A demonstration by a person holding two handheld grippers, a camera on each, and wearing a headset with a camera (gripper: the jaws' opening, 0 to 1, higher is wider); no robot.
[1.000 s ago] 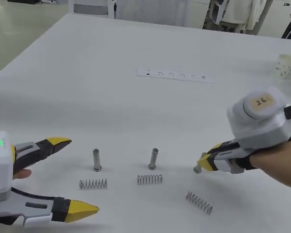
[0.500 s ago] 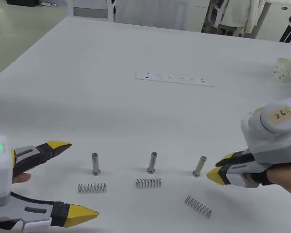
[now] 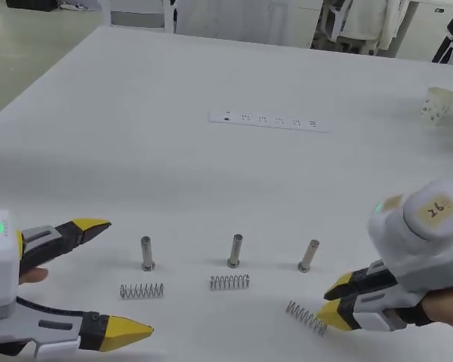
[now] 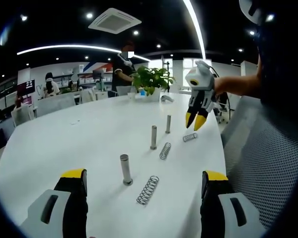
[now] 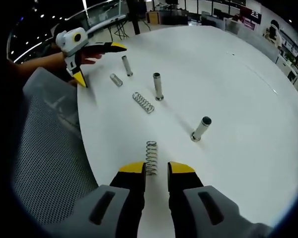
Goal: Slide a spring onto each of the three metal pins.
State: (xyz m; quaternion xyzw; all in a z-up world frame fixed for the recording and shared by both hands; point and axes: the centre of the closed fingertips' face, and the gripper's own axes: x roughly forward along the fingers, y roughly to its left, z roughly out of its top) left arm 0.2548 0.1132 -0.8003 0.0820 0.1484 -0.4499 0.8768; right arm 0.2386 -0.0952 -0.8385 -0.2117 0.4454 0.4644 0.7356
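Right claw [image 5: 156, 169] low over the tabletop [image 3: 211, 181], jaws a narrow gap apart and lined up on the end of the right-hand spring [image 5: 150, 154]. Nothing gripped. I judge it set for pickup. Its pin [image 5: 200, 129] leans just beyond. Left claw [image 3: 127, 276] wide open, empty, by the left spring [image 3: 142, 290].

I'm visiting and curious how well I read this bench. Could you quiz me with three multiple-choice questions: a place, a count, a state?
1. The spring nearest the right tool lies: A) on a pin B) flat on the table at the tool's tips C) in the air
2. Metal pins on the table: A) two B) three C) five
3. The left tool's jaws are: A) wide open B) shut on a spring C) shut on a pin
Answers: 1 B, it lies before the yellow tips; 2 B, three stand in a row; 3 A, a wide gap, nothing gripped.
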